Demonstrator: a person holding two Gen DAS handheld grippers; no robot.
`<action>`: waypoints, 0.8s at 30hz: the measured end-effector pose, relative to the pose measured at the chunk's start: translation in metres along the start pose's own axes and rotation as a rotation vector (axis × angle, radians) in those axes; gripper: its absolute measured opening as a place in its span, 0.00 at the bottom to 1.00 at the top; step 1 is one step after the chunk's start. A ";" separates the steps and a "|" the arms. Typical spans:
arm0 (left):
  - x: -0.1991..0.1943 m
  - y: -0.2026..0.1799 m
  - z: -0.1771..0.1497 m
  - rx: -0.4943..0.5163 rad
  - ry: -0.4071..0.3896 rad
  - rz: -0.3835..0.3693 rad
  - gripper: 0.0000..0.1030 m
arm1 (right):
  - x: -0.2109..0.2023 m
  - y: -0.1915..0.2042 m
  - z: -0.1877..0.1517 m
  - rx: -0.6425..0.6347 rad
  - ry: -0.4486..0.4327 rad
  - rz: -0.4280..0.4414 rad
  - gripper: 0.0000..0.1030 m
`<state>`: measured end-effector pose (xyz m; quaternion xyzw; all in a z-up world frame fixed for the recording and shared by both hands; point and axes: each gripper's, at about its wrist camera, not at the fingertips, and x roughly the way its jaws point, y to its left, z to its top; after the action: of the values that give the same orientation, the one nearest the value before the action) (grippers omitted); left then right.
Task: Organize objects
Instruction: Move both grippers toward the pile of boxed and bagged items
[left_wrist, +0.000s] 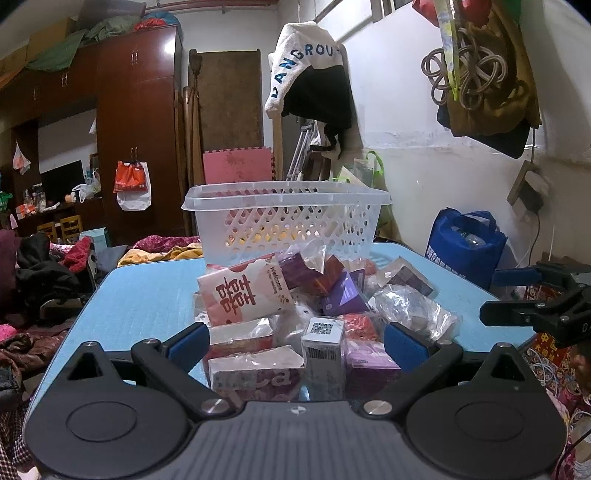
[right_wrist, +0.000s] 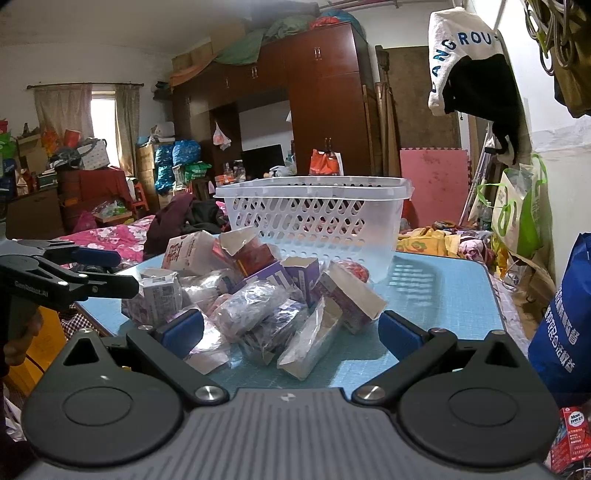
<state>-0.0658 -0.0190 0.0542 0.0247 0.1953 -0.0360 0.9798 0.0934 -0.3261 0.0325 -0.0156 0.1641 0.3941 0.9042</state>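
— Clear perforated plastic, that basket (left_wrist: 286, 218): where does it sit?
— Upright at the far end of the blue table (left_wrist: 147, 295), its long axis running crosswise to the left wrist view, open rim up, lattice walls, rounded corners.
— And the things to sort?
— A heap of packets (left_wrist: 314, 317) just in front of the basket: glossy crinkled wrappers, small purple cartons, one red-and-white carton (left_wrist: 245, 293) leaning tilted, its printed face toward the left camera. A small box with a QR label (left_wrist: 325, 345) stands upright nearest that camera.
— The left gripper (left_wrist: 295, 341)?
— Blue pads spread wide, straddling the near edge of the heap, holding nothing.
— The right gripper (right_wrist: 290, 332)?
— Likewise spread apart, empty, on the heap's near side, pointing toward the basket.
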 end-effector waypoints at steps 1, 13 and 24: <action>0.000 0.000 0.000 0.000 -0.001 -0.001 0.99 | 0.000 0.000 0.000 0.000 0.000 0.000 1.00; 0.006 -0.005 -0.003 0.003 0.004 0.005 0.99 | 0.000 0.000 -0.001 0.001 0.001 0.001 1.00; 0.009 -0.007 -0.005 0.003 0.008 0.004 0.99 | 0.000 0.000 -0.001 0.000 0.001 0.002 1.00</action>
<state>-0.0596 -0.0267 0.0462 0.0269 0.1992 -0.0341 0.9790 0.0933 -0.3258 0.0318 -0.0159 0.1647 0.3949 0.9037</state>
